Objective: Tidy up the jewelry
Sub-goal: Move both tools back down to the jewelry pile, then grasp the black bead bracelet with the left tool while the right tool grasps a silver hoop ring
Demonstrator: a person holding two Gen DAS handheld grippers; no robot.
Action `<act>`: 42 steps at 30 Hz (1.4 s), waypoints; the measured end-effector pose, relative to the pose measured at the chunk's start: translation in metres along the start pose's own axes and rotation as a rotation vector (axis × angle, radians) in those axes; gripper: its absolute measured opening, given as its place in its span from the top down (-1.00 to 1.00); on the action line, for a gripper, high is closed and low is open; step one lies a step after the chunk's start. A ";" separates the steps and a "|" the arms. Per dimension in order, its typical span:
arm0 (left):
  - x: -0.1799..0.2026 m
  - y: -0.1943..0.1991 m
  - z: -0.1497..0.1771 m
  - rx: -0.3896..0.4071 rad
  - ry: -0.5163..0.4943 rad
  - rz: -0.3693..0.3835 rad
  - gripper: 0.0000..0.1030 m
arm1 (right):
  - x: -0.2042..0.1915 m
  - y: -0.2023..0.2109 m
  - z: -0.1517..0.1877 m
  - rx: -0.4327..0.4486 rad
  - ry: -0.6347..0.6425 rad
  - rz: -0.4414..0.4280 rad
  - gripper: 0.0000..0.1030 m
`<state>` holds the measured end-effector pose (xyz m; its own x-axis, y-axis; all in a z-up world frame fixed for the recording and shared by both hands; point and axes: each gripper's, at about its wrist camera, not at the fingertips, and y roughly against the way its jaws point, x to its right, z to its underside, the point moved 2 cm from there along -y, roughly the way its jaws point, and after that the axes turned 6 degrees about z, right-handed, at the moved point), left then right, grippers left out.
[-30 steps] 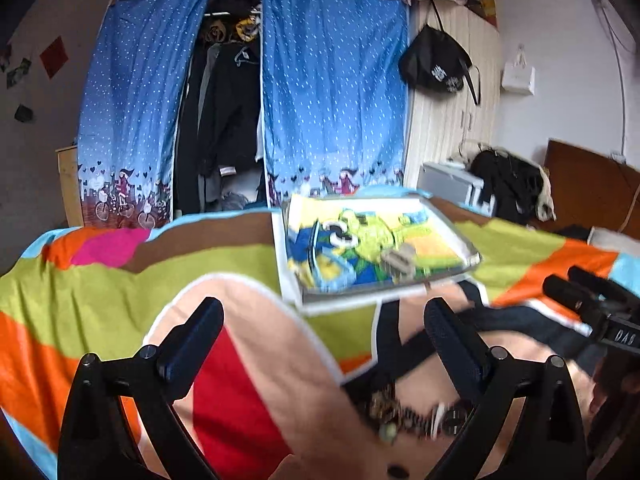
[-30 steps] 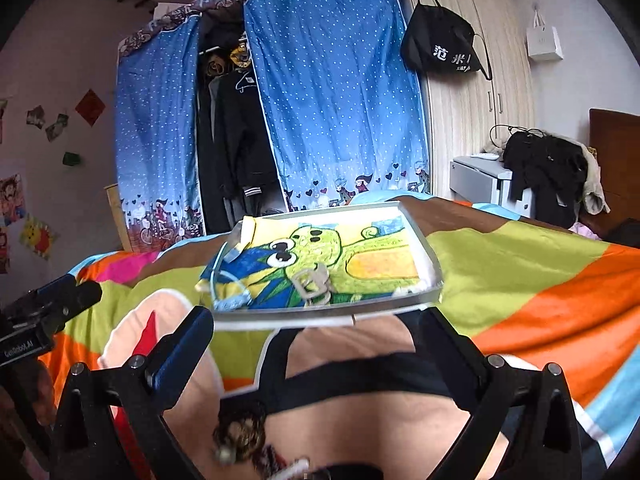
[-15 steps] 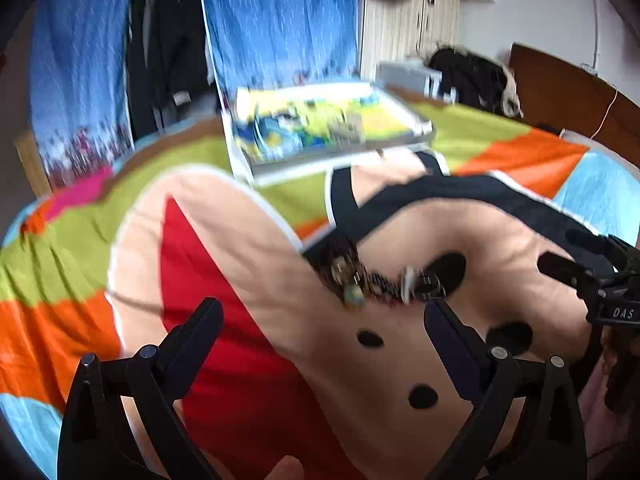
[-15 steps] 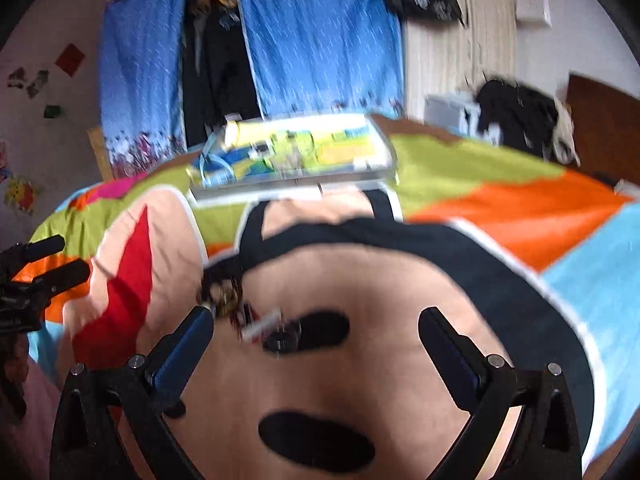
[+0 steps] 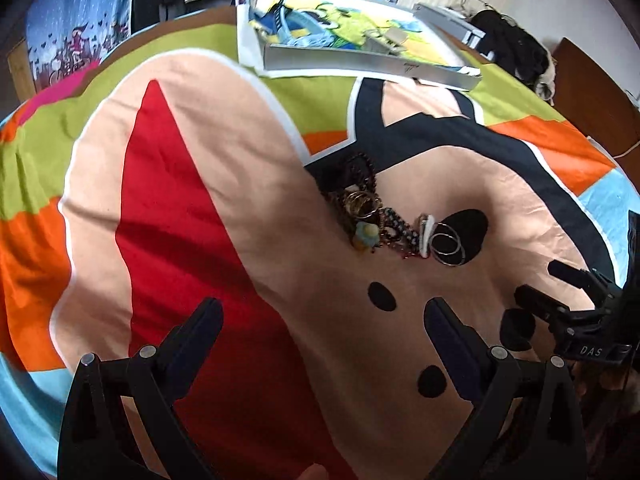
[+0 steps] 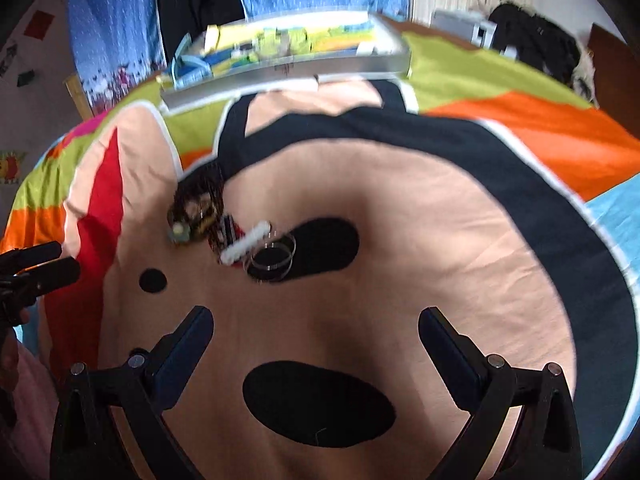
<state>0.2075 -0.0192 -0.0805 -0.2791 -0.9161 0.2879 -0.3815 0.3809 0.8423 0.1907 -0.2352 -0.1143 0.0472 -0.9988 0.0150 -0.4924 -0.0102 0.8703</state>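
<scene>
A tangled pile of jewelry lies on the bedspread: dark bead chains, gold rings, a white bracelet and thin silver hoops. It also shows in the right wrist view. A silver tray with a cartoon lining sits farther back; it also shows in the right wrist view. My left gripper is open and empty, short of the pile. My right gripper is open and empty, to the right of the pile.
The colourful cartoon bedspread covers the whole bed. Blue wardrobe curtains and hanging clothes stand behind. Black clothes lie on a box at the back right. The right gripper shows at the left view's right edge.
Both grippers have tilted downward toward the bed, so the jewelry pile now sits in mid-view and the tray has moved to the top. Both stay open.
</scene>
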 end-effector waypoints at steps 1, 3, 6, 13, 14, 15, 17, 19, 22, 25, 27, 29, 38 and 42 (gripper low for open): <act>-0.002 -0.002 -0.001 -0.005 0.005 -0.001 -0.91 | 0.000 -0.004 0.000 -0.011 -0.001 -0.005 -1.00; -0.005 -0.007 -0.002 -0.016 0.016 0.001 -0.91 | 0.000 -0.010 0.000 -0.036 -0.003 -0.020 -1.00; -0.008 -0.011 -0.005 -0.024 0.029 0.012 -0.91 | 0.000 -0.018 -0.003 -0.055 0.008 -0.024 -1.00; -0.015 -0.017 -0.023 0.036 0.064 0.060 -0.91 | -0.003 -0.032 -0.019 -0.038 0.079 -0.028 -1.00; -0.016 -0.019 -0.026 0.044 0.061 0.057 -0.91 | -0.004 -0.034 -0.022 -0.037 0.088 -0.043 -1.00; -0.016 -0.022 -0.029 0.055 0.063 0.060 -0.90 | -0.005 -0.037 -0.024 -0.037 0.094 -0.057 -1.00; -0.016 -0.028 -0.035 0.060 0.051 0.060 -0.89 | -0.005 -0.043 -0.030 -0.037 0.103 -0.080 -1.00; -0.016 -0.035 -0.040 0.067 0.041 0.066 -0.89 | -0.004 -0.048 -0.035 -0.038 0.111 -0.098 -1.00; -0.015 -0.046 -0.046 0.066 0.029 0.085 -0.64 | -0.003 -0.054 -0.040 -0.034 0.105 -0.115 -1.00; -0.013 -0.057 -0.050 0.058 0.007 0.089 -0.26 | -0.002 -0.059 -0.042 -0.049 0.080 -0.148 -0.84; -0.011 -0.060 -0.052 0.071 -0.018 0.080 -0.11 | -0.003 -0.062 -0.041 -0.058 0.070 -0.161 -0.75; -0.008 -0.065 -0.056 0.084 -0.054 0.068 0.01 | -0.002 -0.064 -0.041 -0.061 0.061 -0.165 -0.69; 0.002 -0.092 -0.066 0.072 -0.119 0.071 0.54 | 0.001 -0.078 -0.040 -0.090 0.021 -0.172 -0.14; 0.003 -0.097 -0.071 0.067 -0.116 0.089 0.71 | -0.004 -0.084 -0.039 -0.097 0.030 -0.163 0.01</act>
<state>0.3065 -0.0676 -0.1293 -0.4127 -0.8591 0.3026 -0.4073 0.4713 0.7823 0.2661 -0.2288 -0.1687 0.1466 -0.9823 -0.1167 -0.3898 -0.1658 0.9058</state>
